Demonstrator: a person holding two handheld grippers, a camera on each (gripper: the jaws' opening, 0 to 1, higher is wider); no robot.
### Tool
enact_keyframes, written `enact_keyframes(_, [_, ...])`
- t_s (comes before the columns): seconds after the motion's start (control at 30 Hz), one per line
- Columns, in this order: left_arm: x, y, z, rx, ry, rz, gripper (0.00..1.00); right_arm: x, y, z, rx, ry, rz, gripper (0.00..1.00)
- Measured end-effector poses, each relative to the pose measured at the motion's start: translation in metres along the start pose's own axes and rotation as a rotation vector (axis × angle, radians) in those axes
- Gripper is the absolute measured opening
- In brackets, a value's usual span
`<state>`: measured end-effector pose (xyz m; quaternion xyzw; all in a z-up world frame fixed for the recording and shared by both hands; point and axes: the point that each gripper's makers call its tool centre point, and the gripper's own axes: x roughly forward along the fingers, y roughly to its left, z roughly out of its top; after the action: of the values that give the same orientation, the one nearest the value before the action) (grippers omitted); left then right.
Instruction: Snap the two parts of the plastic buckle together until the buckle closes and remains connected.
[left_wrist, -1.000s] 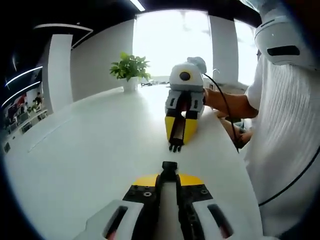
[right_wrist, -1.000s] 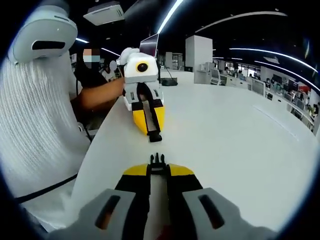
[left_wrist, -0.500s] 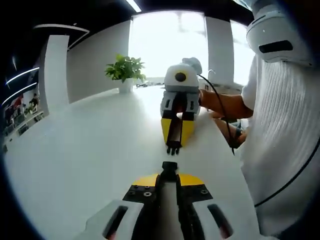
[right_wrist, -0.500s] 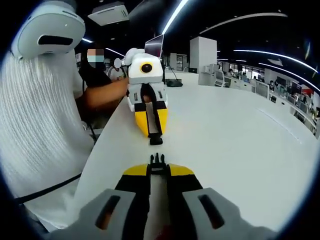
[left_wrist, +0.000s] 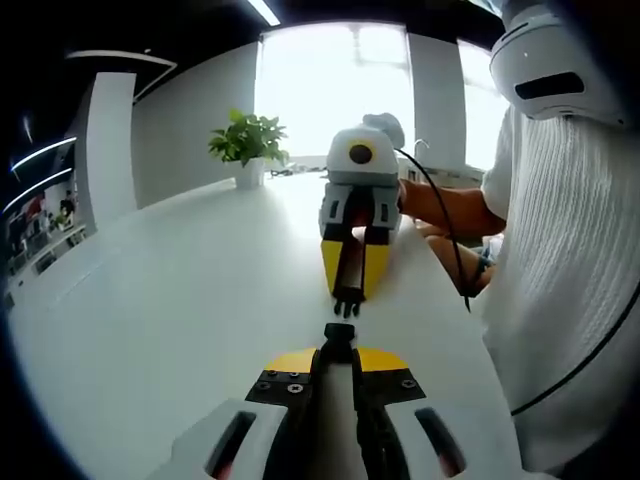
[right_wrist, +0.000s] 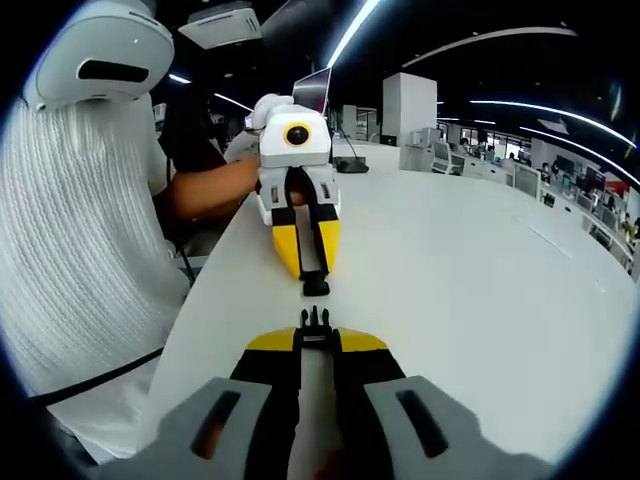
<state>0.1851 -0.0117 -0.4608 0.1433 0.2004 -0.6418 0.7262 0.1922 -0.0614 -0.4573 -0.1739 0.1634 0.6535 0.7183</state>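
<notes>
Broad white table (left_wrist: 150, 300) under both grippers; a person in a white ribbed top (right_wrist: 70, 250) beside it. Left gripper (left_wrist: 338, 345) clenched on the black socket half of the plastic buckle (left_wrist: 338, 335). Right gripper (right_wrist: 315, 325) clenched on the black pronged half of the plastic buckle (right_wrist: 315, 318). The halves face each other above the table, near but apart. Small green potted plant (left_wrist: 248, 145) far back.

I count two buckle halves: the pronged half (right_wrist: 316, 319) in my right gripper (right_wrist: 316, 335), the socket half (left_wrist: 338, 332) in my left gripper (left_wrist: 338, 350). One potted plant (left_wrist: 248, 146) and one white table (left_wrist: 180, 290); one laptop (right_wrist: 312, 90), I think.
</notes>
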Motion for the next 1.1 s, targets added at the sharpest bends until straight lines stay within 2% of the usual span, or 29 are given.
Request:
enact_keyframes(0.63, [0.0055, 0.0025, 0.0041, 0.015, -0.006, -0.016, 0.12, 0.0044, -0.0080, 0.0038, 0.005, 0.018, -0.002, 0.12])
enact_keyframes(0.87, [0.0050, 0.0026, 0.0040, 0.016, -0.010, -0.020, 0.12, 0.0033, -0.0089, 0.0038, 0.016, -0.020, -0.001, 0.12])
enact_keyframes(1.1, [0.0052, 0.0041, 0.0043, 0.025, -0.004, -0.012, 0.12, 0.0024, -0.0092, 0.0031, 0.014, -0.031, 0.004, 0.12])
